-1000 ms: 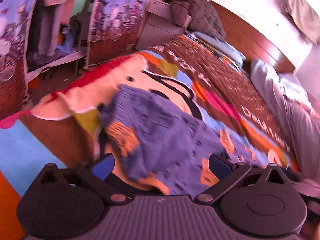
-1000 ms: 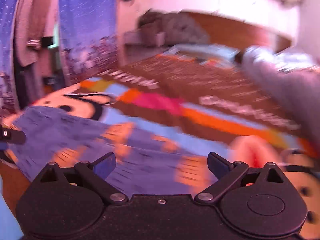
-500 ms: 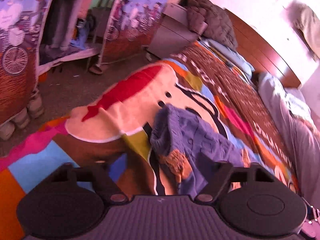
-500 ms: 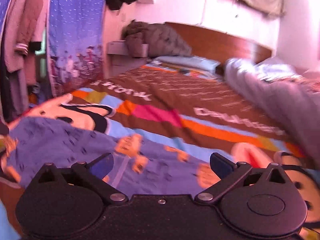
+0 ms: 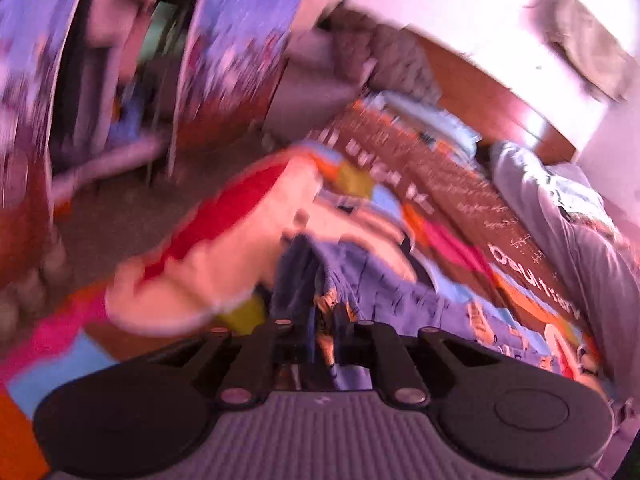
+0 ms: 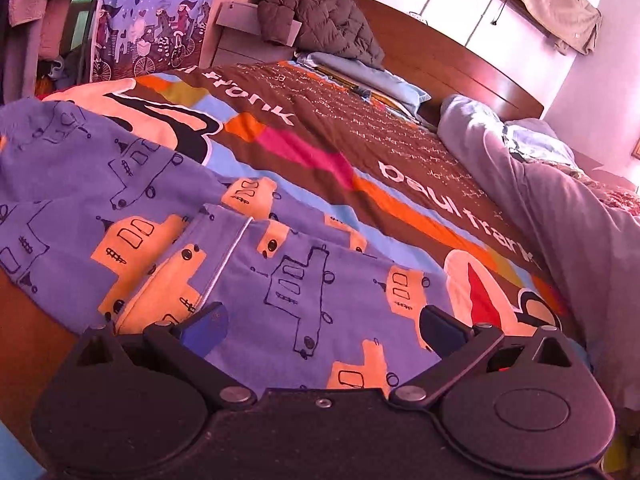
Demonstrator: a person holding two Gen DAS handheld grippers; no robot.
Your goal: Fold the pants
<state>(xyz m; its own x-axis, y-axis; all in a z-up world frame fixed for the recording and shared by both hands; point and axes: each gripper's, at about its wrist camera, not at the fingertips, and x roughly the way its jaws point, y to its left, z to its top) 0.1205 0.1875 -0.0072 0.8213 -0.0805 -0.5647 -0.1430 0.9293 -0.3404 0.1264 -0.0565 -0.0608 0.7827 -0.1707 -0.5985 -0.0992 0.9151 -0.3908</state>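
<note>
Brown, orange and pink blocks cover the bedspread, the widest thing in either view; its near edge is cut off behind both gripper bodies. Toward the headboard end of the bedspread lies a grey duvet, and a dark quilted jacket is heaped at that end's far corner. On the foot end of the bedspread lie the pants, purple-blue with orange and outlined cars; a folded edge with a pale seam lies on top, and the cloth's near part is hidden under the right gripper. That gripper hovers low over the pants with its blue-tipped fingers spread wide, cloth showing between them. The left wrist view is smeared by blur, so detail is hard to read; there the left gripper has its fingers drawn close together, pinching a bunched, raised ridge of the pants.
</note>
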